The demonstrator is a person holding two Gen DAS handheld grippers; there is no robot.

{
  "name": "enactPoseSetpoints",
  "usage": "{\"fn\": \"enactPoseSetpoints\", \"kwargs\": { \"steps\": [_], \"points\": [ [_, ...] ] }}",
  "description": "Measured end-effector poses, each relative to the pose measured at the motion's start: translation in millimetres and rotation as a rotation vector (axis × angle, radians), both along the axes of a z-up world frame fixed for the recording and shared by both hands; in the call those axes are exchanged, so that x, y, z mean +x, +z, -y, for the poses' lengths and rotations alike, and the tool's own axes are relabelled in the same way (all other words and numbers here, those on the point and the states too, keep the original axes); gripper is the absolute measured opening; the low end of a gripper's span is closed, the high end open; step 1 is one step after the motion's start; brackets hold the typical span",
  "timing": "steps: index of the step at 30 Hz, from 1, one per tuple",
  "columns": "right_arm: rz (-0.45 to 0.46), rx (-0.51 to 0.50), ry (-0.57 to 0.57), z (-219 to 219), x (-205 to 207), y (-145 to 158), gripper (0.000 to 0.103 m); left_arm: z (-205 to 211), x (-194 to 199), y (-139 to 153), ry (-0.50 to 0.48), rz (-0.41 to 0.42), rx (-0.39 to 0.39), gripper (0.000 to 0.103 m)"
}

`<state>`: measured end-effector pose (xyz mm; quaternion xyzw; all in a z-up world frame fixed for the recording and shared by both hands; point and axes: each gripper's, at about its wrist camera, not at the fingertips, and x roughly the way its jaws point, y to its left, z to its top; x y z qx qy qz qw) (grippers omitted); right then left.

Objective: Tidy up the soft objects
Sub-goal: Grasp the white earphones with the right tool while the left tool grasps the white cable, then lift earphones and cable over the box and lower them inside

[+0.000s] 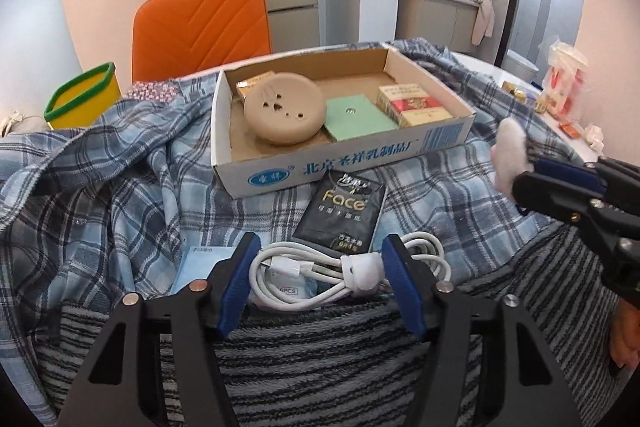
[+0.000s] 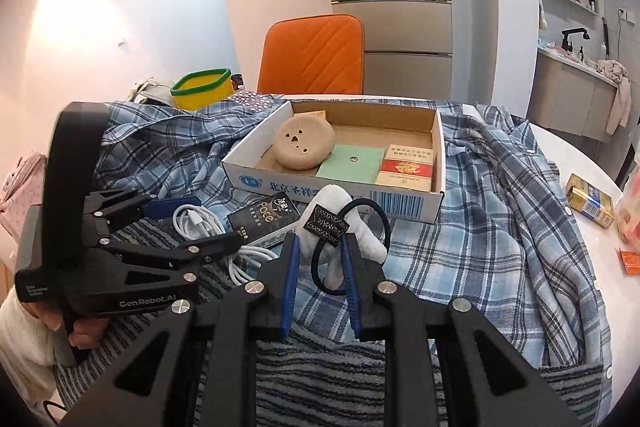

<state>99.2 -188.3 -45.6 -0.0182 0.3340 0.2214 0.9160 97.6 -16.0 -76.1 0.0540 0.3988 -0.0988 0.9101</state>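
My right gripper (image 2: 320, 251) is shut on a white plush hair tie (image 2: 340, 223) with a black elastic loop and a black tag, held just in front of the cardboard box (image 2: 332, 197). It also shows in the left wrist view (image 1: 508, 151). My left gripper (image 1: 316, 263) is open, its fingers on either side of a coiled white cable (image 1: 340, 273) that lies on the plaid shirt (image 1: 132, 195). In the box lie a beige round pad (image 1: 282, 109), a green card (image 1: 358, 115) and a cigarette pack (image 1: 414, 105).
A black Face tissue pack (image 1: 340, 217) lies between the box and the cable. A striped fleece (image 1: 340, 359) is under the grippers. A yellow tub (image 1: 82, 95) and an orange chair (image 1: 200, 23) stand behind. Small packets (image 2: 590, 201) lie on the white table at right.
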Motion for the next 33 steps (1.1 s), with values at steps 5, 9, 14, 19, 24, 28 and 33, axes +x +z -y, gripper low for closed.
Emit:
{"fn": "enactPoseSetpoints", "kwargs": {
  "steps": [5, 9, 14, 19, 24, 28, 33],
  "points": [
    [0.012, 0.006, -0.002, 1, -1, 1, 0.023, -1, -20, 17, -0.032, 0.125, -0.032, 0.058],
    [0.040, 0.016, -0.006, 3, -4, 4, 0.023, 1, -44, 35, -0.053, 0.280, -0.040, 0.058],
    [0.116, 0.041, -0.029, 8, -12, 14, 0.023, 0, -70, 52, -0.069, 0.447, -0.058, 0.058],
    [0.219, 0.060, -0.044, 10, -24, 25, 0.023, -8, -86, 61, -0.044, 0.558, -0.089, 0.058],
    [0.307, 0.059, -0.033, 8, -37, 32, 0.023, -15, -99, 66, -0.011, 0.638, -0.102, 0.058],
    [0.338, 0.057, -0.030, 5, -43, 35, 0.023, -17, -104, 69, -0.001, 0.672, -0.101, 0.058],
    [0.430, 0.068, -0.062, 6, -55, 47, 0.023, -21, -113, 78, 0.039, 0.737, -0.110, 0.058]
  ]
}}
